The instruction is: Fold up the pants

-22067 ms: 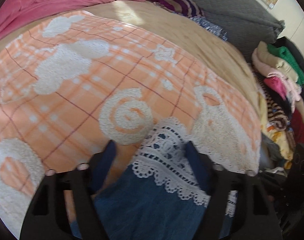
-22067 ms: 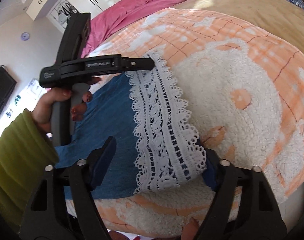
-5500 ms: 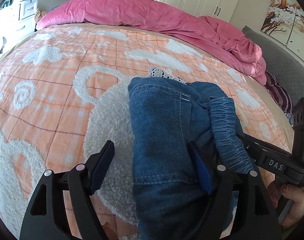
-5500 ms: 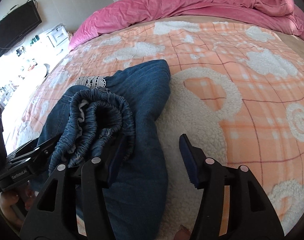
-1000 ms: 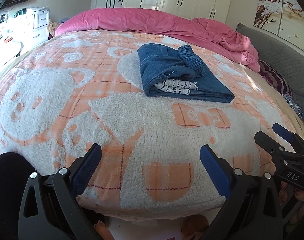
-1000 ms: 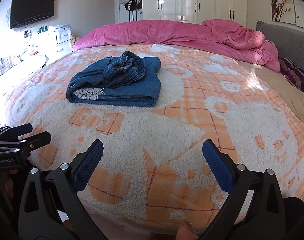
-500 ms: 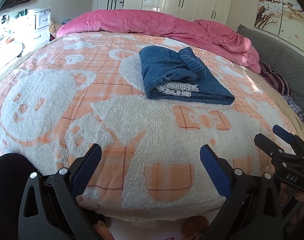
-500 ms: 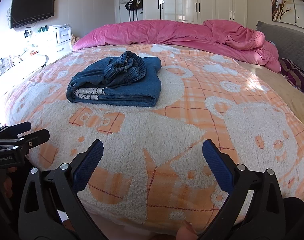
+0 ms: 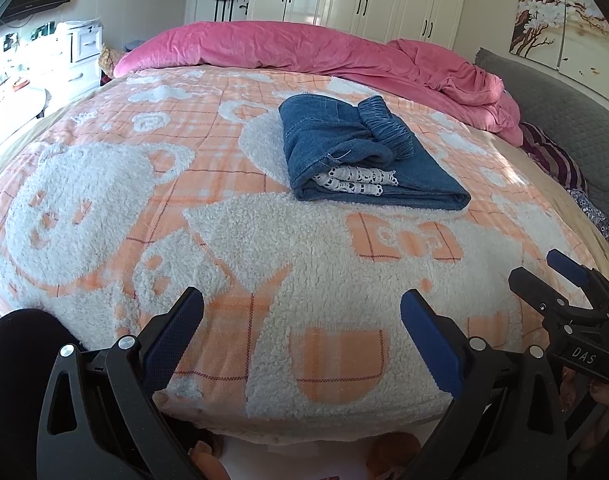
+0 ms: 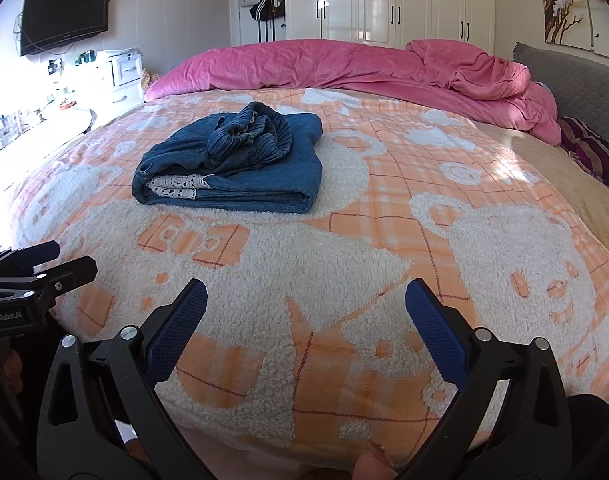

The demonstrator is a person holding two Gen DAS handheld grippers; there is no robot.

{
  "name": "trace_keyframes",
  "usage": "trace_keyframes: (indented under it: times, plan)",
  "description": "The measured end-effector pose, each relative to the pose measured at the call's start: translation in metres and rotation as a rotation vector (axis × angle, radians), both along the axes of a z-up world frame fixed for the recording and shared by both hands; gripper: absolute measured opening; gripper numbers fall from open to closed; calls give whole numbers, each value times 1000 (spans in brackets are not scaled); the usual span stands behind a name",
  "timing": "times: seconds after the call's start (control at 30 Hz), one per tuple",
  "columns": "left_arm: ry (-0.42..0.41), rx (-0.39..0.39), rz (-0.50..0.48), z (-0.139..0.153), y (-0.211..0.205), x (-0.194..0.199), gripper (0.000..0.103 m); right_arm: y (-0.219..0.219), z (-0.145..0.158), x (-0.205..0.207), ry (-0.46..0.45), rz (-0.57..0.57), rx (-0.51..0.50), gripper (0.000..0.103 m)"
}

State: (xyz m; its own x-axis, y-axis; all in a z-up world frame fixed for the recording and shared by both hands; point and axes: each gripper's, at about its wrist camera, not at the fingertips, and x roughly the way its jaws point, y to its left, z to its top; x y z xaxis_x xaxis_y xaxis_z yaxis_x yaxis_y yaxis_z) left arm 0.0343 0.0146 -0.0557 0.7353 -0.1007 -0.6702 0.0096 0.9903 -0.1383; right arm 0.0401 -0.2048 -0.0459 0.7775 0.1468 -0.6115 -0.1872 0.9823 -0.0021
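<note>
Well ahead of both grippers, on the orange-and-white blanket, lie the denim pants as a folded stack: lace hem tucked between the layers, gathered waistband bunched on top. Judgement: folding looks complete; the step in hand is a clean withdrawal. To do it well, hold both tools clear of the stack. If tidying is wanted, flatten the waistband only. Left gripper: jaws spread wide, holding and touching nothing. Right gripper: likewise wide apart, empty, poised over the near blanket edge.
</note>
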Motion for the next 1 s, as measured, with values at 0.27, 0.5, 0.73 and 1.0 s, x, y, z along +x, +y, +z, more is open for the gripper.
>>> trace_keyframes:
  times: [0.27, 0.5, 0.73, 1.0]
  plan:
    - [3, -2, 4, 1, -1, 0, 98, 0, 0, 0, 0, 0, -1, 94]
    - [8, -9, 6, 1, 0, 0, 98, 0, 0, 0, 0, 0, -1, 94]
    - [10, -6, 11, 2, -1, -1, 98, 0, 0, 0, -1, -1, -2, 94]
    - [14, -6, 15, 1, -1, 0, 98, 0, 0, 1, -1, 2, -3, 94]
